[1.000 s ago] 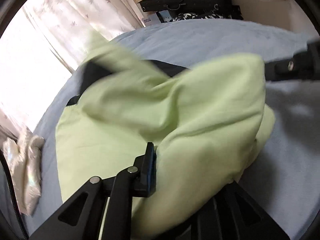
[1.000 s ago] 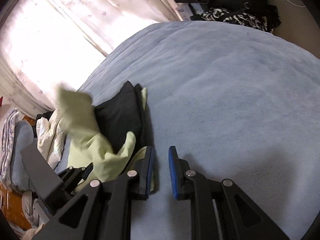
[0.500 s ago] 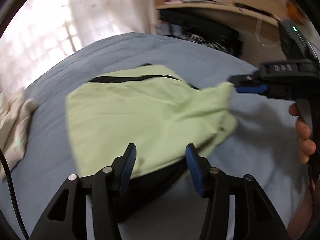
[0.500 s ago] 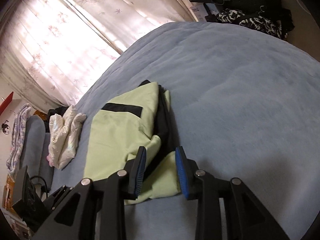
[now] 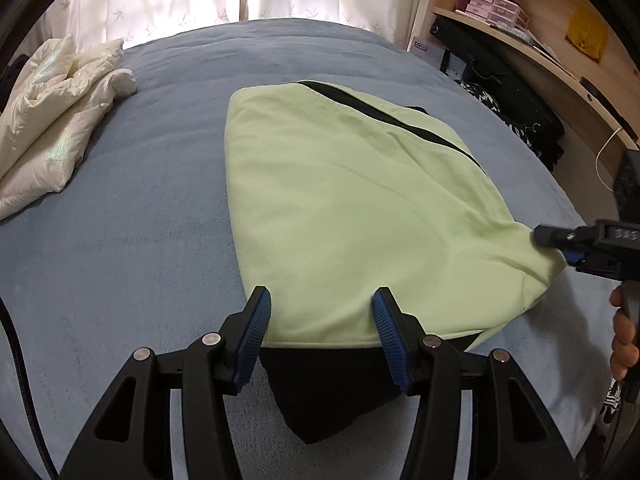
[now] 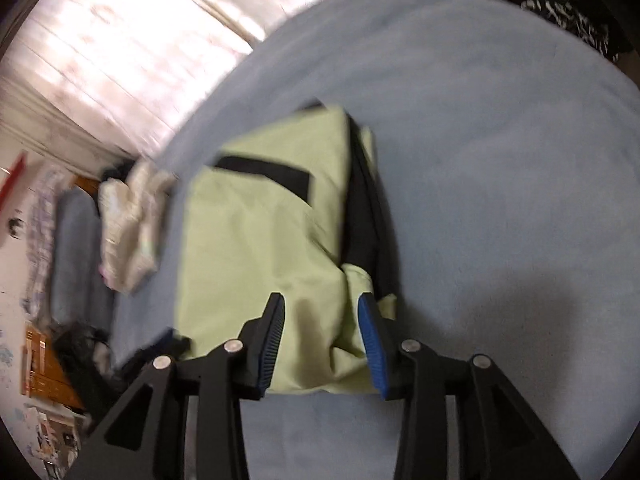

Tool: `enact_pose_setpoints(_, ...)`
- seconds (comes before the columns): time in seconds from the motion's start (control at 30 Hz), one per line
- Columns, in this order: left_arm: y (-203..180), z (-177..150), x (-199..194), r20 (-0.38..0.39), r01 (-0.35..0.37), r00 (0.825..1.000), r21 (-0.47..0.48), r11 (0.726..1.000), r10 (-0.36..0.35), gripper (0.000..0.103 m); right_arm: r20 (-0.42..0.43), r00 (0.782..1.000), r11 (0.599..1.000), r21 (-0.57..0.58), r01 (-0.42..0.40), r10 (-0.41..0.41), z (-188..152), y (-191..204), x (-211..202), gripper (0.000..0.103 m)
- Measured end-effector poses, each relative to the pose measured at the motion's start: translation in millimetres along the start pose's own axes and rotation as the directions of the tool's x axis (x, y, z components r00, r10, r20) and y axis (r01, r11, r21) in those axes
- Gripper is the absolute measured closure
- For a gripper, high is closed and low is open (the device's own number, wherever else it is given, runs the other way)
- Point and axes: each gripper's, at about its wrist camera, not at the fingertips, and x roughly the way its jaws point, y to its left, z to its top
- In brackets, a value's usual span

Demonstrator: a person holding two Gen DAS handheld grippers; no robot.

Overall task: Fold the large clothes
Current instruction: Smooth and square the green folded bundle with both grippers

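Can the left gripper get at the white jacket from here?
Probably yes. The left gripper is open and holds nothing, and the white jacket lies uncovered on the blue bedspread, with bare bedspread between them. It would have to swing well off the green garment.

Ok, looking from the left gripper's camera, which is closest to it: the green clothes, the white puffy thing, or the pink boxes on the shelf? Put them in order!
From the left gripper:
1. Green clothes, right in front, the near edge between its open fingers.
2. White puffy thing, farther off on the left of the bed.
3. Pink boxes, farthest, up on the shelf at right.
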Motion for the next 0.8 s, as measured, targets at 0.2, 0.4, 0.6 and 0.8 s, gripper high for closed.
enact_pose_setpoints(0.2, -0.2, 1.5, 0.6, -0.009, -0.007, 1.000, -0.001, 1.000, 0.007, 0.048, -0.041, 0.998, 0.997, -0.065, -0.044, 0.041, 3.8, 14.8, 23.4, 0.064)
enact_pose_setpoints(0.4, 4.6, 6.3, 0.8, -0.029, -0.002, 1.000, -0.049, 0.999, 0.001, 0.048, 0.024, 0.993, 0.992, -0.061, -0.115, 0.116, 6.8, 20.0, 23.0, 0.097)
enact_pose_setpoints(0.6, -1.1, -2.8, 4.3, -0.026, -0.033, 0.999, -0.009, 0.999, 0.033, 0.047, 0.124, 0.973, 0.978, 0.047, -0.202, 0.195, -28.9, -14.9, -5.5, 0.099)
enact_pose_setpoints(0.8, -11.4, -2.7, 4.2, -0.037, -0.067, 0.997, 0.062, 0.996, 0.069, 0.046, 0.069, 0.979, 0.974, 0.112, -0.197, 0.191, -29.6, -32.6, 12.4, 0.094)
